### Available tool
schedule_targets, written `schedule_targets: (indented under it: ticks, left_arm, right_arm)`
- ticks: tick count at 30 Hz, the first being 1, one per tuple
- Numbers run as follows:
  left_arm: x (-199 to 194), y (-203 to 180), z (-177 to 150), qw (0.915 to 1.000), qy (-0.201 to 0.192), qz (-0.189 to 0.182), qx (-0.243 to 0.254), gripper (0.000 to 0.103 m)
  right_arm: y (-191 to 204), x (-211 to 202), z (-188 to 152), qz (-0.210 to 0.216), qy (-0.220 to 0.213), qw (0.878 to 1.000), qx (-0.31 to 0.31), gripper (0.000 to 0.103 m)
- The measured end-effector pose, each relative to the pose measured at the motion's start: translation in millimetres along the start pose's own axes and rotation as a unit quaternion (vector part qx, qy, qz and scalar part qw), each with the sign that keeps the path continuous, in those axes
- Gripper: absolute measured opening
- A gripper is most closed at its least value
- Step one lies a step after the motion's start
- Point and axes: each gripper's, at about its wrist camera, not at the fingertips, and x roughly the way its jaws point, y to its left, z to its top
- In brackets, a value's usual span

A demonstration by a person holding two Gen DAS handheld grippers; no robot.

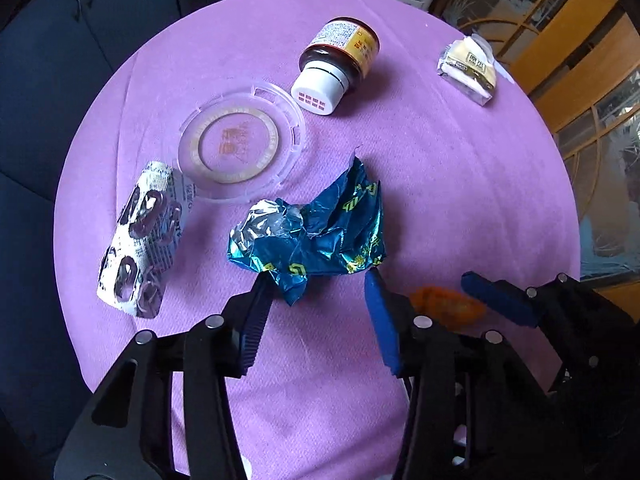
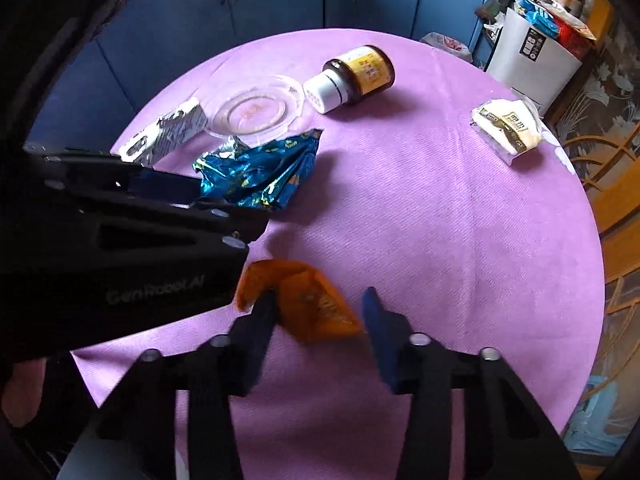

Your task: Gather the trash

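Observation:
A crumpled blue foil wrapper (image 1: 316, 228) lies mid-table; it also shows in the right wrist view (image 2: 260, 172). My left gripper (image 1: 320, 284) is open, its fingers at either side of the wrapper's near edge. An orange wrapper (image 2: 308, 304) lies near the front edge, also seen in the left wrist view (image 1: 444, 304). My right gripper (image 2: 320, 308) is open with the orange wrapper between its fingers. A silver blister pack (image 1: 140, 240), a clear plastic lid (image 1: 240, 144), a tipped brown pill bottle (image 1: 340, 64) and a white-and-gold packet (image 1: 468, 68) lie around.
The round table has a purple cloth (image 1: 440, 200). Blue cabinets (image 2: 180, 12) stand behind it. A white bin (image 2: 532, 56) stands at the back right, a wooden glass-panelled screen (image 1: 580, 80) on the right.

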Motion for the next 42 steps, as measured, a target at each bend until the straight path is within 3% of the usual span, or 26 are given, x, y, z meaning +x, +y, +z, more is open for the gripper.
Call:
schedule_targets:
  ticks: [1, 3, 5, 10, 16, 20, 21, 22, 23, 24, 25, 28, 32, 33, 34, 36, 39, 42]
  left_arm:
    - [0, 0, 1, 1.0, -0.001, -0.003, -0.003, 0.048]
    - [-1, -1, 2, 1.0, -0.008, -0.003, -0.001, 0.036]
    - [-2, 4, 3, 0.9998, -0.013, -0.004, -0.012, 0.033]
    - [-5, 12, 11, 0.9989, -0.02, -0.017, -0.038, 0.014]
    - [-19, 17, 7, 0.9979, -0.037, -0.041, -0.033, 0.012]
    - [-21, 2, 10, 0.9987, -0.038, -0.035, 0.0, 0.019]
    - [-19, 0, 12, 0.999, -0.037, -0.026, 0.003, 0.035]
    - [-19, -1, 12, 0.9991, -0.04, -0.017, 0.002, 0.06]
    - [-20, -3, 12, 0.9987, -0.05, -0.01, -0.001, 0.067]
    - [-22, -4, 13, 0.9977, -0.068, -0.005, -0.005, 0.06]
    - [-24, -5, 13, 0.9971, -0.076, -0.005, 0.0, 0.029]
    - [-15, -9, 21, 0.9986, -0.051, -0.012, 0.006, 0.026]
    - [-5, -6, 23, 0.9993, -0.036, -0.006, 0.002, 0.033]
    - [-1, -4, 26, 0.9994, -0.031, -0.012, -0.001, 0.047]
    - [2, -5, 28, 0.9994, -0.031, -0.014, -0.008, 0.075]
    - [-3, -4, 30, 0.9978, -0.056, -0.028, -0.021, 0.094]
    - [-16, -3, 31, 0.9965, -0.069, -0.045, -0.019, 0.099]
    - [-16, -7, 37, 0.9964, -0.072, -0.039, -0.021, 0.099]
  right_arm:
    - [0, -1, 0, 0.0, -0.001, 1.0, 0.0, 0.033]
    - [-1, -4, 0, -0.012, -0.007, 1.0, -0.003, 0.024]
    - [-2, -5, 3, -0.027, -0.011, 1.0, -0.006, 0.02]
    - [-6, -3, 8, -0.035, -0.014, 0.999, -0.001, 0.017]
    - [-13, -7, 8, -0.031, -0.016, 0.999, 0.013, 0.016]
    - [-21, -10, 8, -0.03, -0.02, 0.999, 0.026, 0.016]
    - [-25, -11, 8, -0.031, -0.02, 0.999, 0.032, 0.016]
    - [-27, -11, 7, -0.031, -0.021, 0.999, 0.036, 0.016]
    - [-32, -12, 6, -0.032, -0.022, 0.998, 0.043, 0.016]
    - [-35, -12, 6, -0.034, -0.023, 0.998, 0.047, 0.016]
    - [-38, -13, 5, -0.036, -0.024, 0.998, 0.051, 0.016]
    - [-45, -15, 4, -0.036, -0.024, 0.997, 0.058, 0.016]
    - [-49, -17, 3, -0.035, -0.028, 0.997, 0.062, 0.016]
    - [-50, -17, 3, -0.035, -0.029, 0.997, 0.063, 0.016]
    - [-51, -17, 3, -0.035, -0.028, 0.997, 0.064, 0.016]
    - [-56, -18, 2, -0.035, -0.029, 0.997, 0.07, 0.016]
    - [-63, -19, 1, -0.036, -0.03, 0.996, 0.078, 0.016]
    - [-70, -21, 2, -0.036, -0.032, 0.995, 0.087, 0.016]
